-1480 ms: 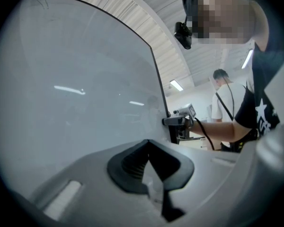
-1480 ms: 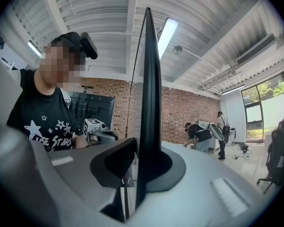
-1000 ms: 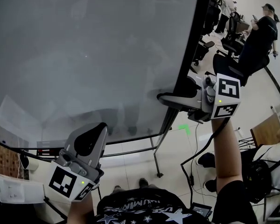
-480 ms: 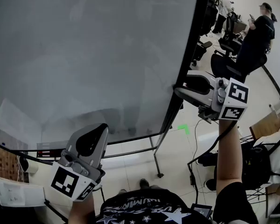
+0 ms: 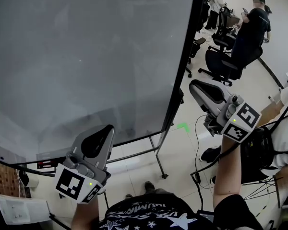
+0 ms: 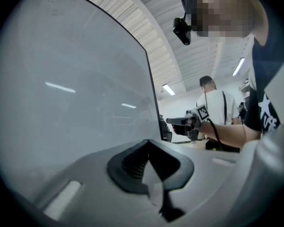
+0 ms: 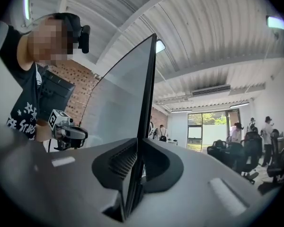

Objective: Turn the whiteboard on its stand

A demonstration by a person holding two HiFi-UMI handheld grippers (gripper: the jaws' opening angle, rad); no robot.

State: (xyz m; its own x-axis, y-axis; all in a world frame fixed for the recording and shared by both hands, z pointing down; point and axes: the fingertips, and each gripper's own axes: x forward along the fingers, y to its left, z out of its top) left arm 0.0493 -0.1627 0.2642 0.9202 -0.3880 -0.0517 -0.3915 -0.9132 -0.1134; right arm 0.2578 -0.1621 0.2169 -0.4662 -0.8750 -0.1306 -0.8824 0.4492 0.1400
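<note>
The whiteboard (image 5: pixel 86 56) fills the head view, tilted, with a black frame edge (image 5: pixel 186 61) down its right side. Its metal stand (image 5: pixel 158 159) shows beneath. My right gripper (image 5: pixel 194 85) hangs just right of that edge, apart from it. Its jaws are closing and stand nearly together with nothing between them. In the right gripper view the black edge (image 7: pixel 149 79) lines up with the slit of the right gripper (image 7: pixel 137 143) but lies beyond the tips. My left gripper (image 5: pixel 105 129) is shut and empty under the board's lower edge. The left gripper (image 6: pixel 148 144) faces the grey board surface (image 6: pixel 75 93).
Several office chairs (image 5: pixel 221 56) and two standing people (image 5: pixel 252 23) are at the back right. A green mark (image 5: pixel 183 127) and a black cable (image 5: pixel 198 143) lie on the floor by the stand. A brick wall (image 5: pixel 2 164) and a white sheet (image 5: pixel 19 210) are at lower left.
My right gripper has come off the board's right edge, drifted right and down, and its jaws have drawn together. The left gripper has hardly moved.
</note>
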